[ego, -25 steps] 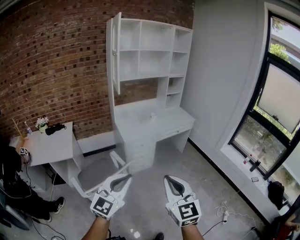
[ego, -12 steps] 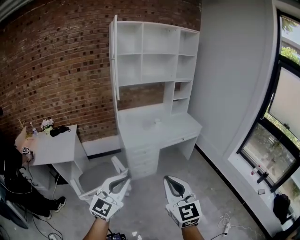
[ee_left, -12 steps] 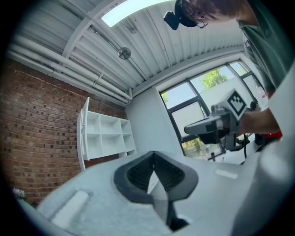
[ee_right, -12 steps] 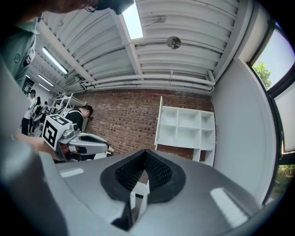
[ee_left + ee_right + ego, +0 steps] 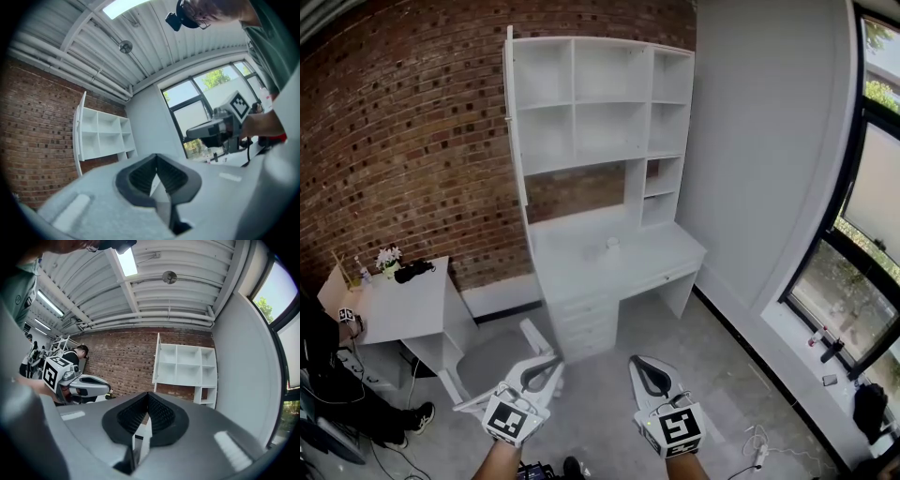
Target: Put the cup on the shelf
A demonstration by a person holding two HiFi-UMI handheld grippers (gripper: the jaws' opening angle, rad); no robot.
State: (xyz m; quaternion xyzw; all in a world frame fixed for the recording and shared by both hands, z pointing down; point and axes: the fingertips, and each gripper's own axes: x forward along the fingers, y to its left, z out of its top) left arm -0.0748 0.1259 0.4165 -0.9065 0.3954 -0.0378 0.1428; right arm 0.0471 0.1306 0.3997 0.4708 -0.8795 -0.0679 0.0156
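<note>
Jaws of the left gripper (image 5: 549, 364) and the right gripper (image 5: 641, 364) are pressing fully together, each pair clenched on nothing. Both are hovering low at the near edge, the left one overlapping the grey-seated chair (image 5: 492, 349), the right one over the floor (image 5: 703, 347). Beyond them the white desk (image 5: 581, 272) is standing against the brick wall (image 5: 403, 141), and the cup (image 5: 612, 244) is sitting on the desktop, toward its back. The shelf (image 5: 600, 103) is rising above it, well apart from both grippers.
</note>
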